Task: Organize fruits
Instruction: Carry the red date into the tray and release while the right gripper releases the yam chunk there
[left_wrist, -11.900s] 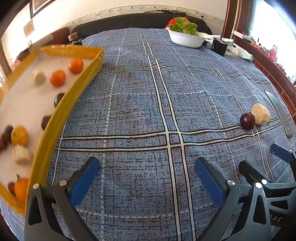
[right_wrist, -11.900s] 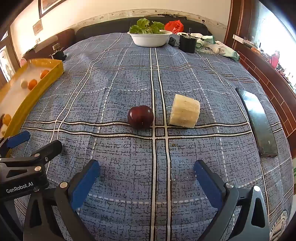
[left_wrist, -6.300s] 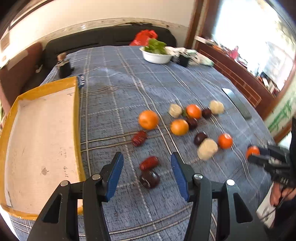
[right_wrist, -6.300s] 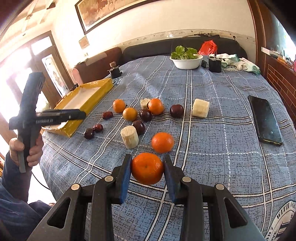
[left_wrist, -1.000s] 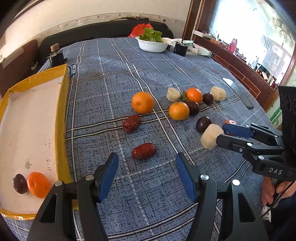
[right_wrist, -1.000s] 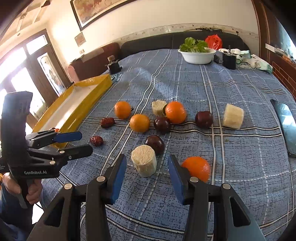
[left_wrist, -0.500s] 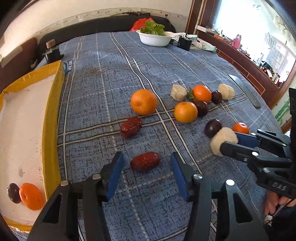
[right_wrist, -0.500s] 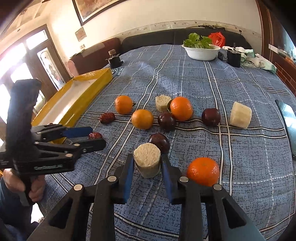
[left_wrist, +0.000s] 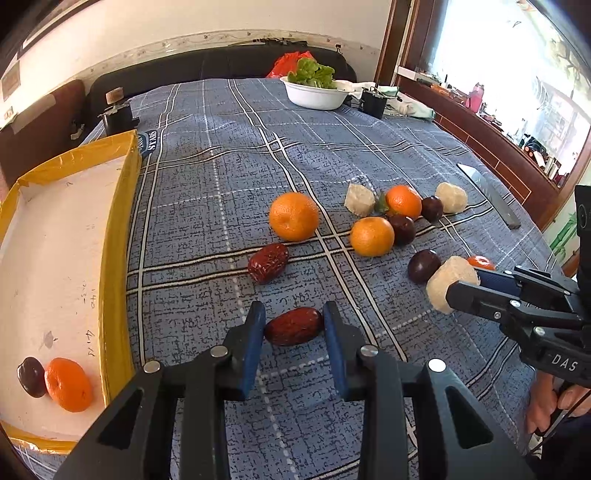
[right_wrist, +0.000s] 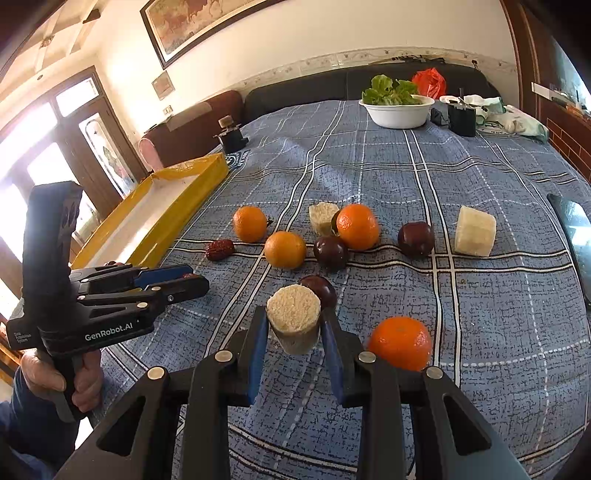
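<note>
A: What's in the yellow tray?
B: At nine o'clock: one orange, one dark plum.
A: Grippers?
B: Left gripper, jaws just closing, pinches a red date; right gripper clamps a pale cylinder chunk. Cloth: four oranges, two dates.

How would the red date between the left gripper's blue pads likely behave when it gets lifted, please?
The red date looks small and wrinkled, so probably light with decent grip. The left gripper clamps it end to end, so it might pivot or pop out. Its oblong shape suggests wobbling rather than rolling far.
</note>
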